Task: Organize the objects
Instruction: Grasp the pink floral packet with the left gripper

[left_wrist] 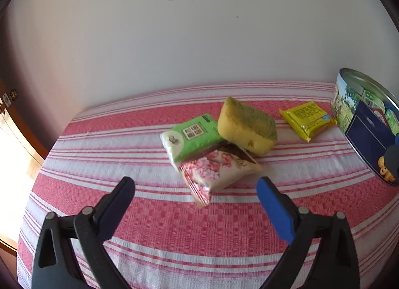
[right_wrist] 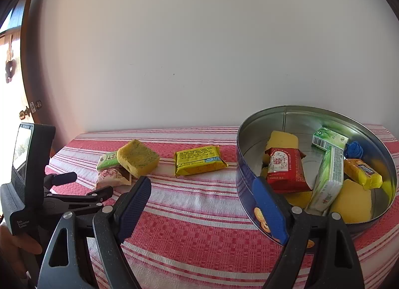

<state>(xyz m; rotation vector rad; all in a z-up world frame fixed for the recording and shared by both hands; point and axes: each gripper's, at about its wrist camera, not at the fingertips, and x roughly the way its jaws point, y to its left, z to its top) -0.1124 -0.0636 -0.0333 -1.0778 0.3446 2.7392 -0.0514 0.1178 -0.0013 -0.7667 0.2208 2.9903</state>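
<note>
On the red-and-white striped cloth (left_wrist: 154, 226) lie a pink floral packet (left_wrist: 219, 171), a green tissue pack (left_wrist: 192, 136), a yellow-green sponge (left_wrist: 247, 126) leaning on them, and a yellow packet (left_wrist: 308, 120). My left gripper (left_wrist: 195, 186) is open and empty, just short of the pink packet. My right gripper (right_wrist: 202, 184) is open and empty, beside the round tin (right_wrist: 286, 119), which holds a red packet (right_wrist: 286, 171), tissue packs, sponges and a yellow packet. The pile also shows in the right wrist view: sponge (right_wrist: 138, 161), yellow packet (right_wrist: 199, 163). The left gripper's body (right_wrist: 74, 189) is at the left there.
A white wall (left_wrist: 187, 27) stands right behind the table. The tin (left_wrist: 366, 134) sits at the right edge of the left wrist view. A wooden door with a handle (right_wrist: 27, 111) is at the far left.
</note>
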